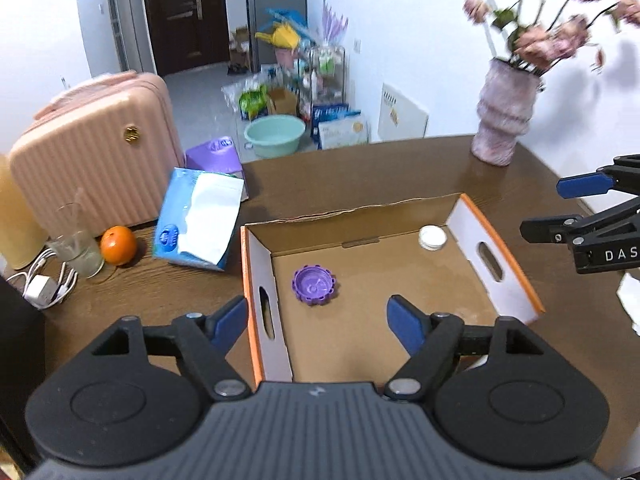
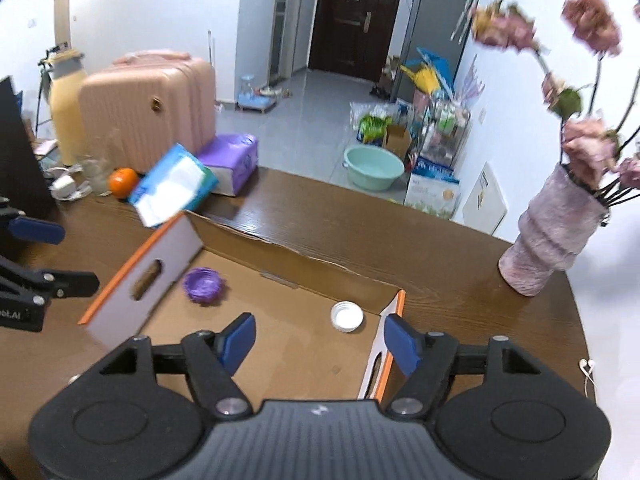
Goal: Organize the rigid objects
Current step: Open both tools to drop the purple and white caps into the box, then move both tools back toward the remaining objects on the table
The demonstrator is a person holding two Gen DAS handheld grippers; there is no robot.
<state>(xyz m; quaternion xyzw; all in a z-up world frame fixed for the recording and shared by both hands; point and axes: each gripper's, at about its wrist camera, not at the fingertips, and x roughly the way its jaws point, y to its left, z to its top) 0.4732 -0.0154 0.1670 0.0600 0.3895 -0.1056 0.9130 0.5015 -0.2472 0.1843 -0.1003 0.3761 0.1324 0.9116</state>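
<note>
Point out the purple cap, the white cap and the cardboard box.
purple cap point(image 1: 314, 285), left wrist view, on its hollow centre.
white cap point(image 2: 347, 316), right wrist view, on its inner face.
cardboard box point(image 1: 486, 254), left wrist view, on the white end wall beside the handle slot.

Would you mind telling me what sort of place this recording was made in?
Most likely a lived-in home, near the entrance hall: a wooden table carries a vase of flowers, a pink suitcase stands beside it, and a dark front door lies beyond.

Matt cardboard box point(image 1: 400, 216); glossy wood-grain table point(image 1: 360, 168); purple cap point(image 1: 314, 284) probably plastic.
</note>
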